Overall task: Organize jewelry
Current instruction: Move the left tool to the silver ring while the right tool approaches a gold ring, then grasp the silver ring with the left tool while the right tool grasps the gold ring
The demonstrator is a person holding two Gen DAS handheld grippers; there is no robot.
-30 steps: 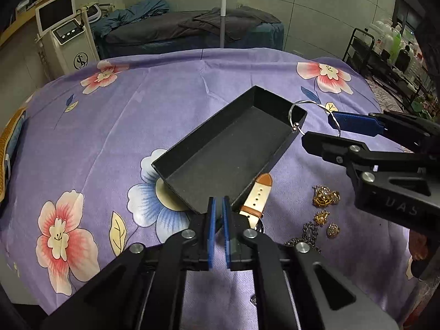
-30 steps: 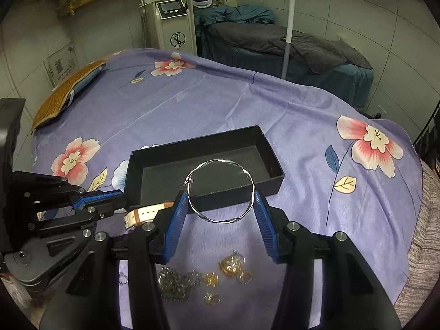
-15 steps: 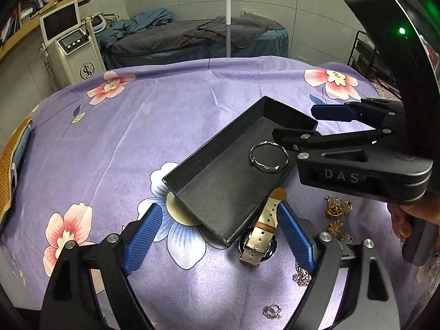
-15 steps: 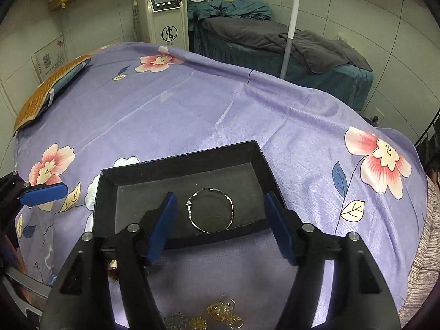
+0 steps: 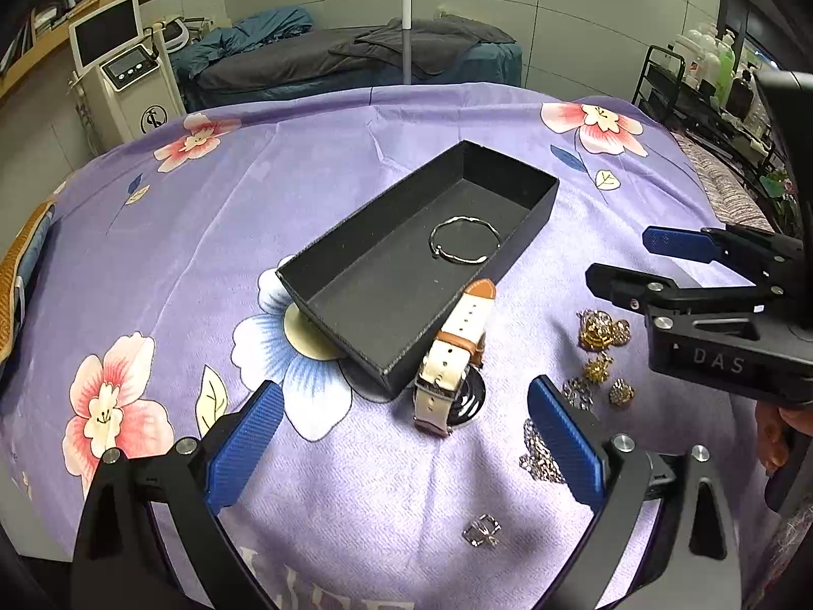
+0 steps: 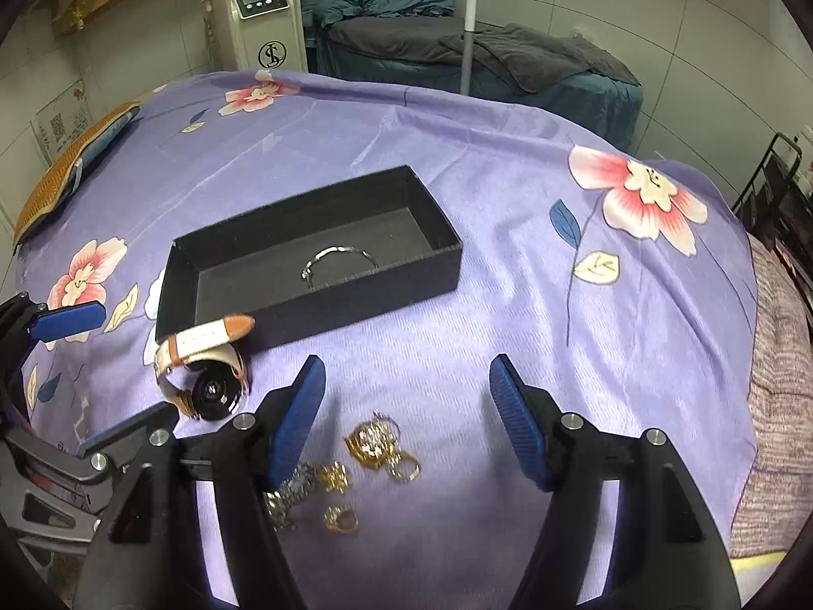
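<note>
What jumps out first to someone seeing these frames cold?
The black box mid-bedspread, a silver bangle lying alone inside it. A tan-strapped watch leans on its near corner, and gold trinkets sit loose on the purple floral bedspread. Both the left gripper and right gripper are open and empty.
</note>
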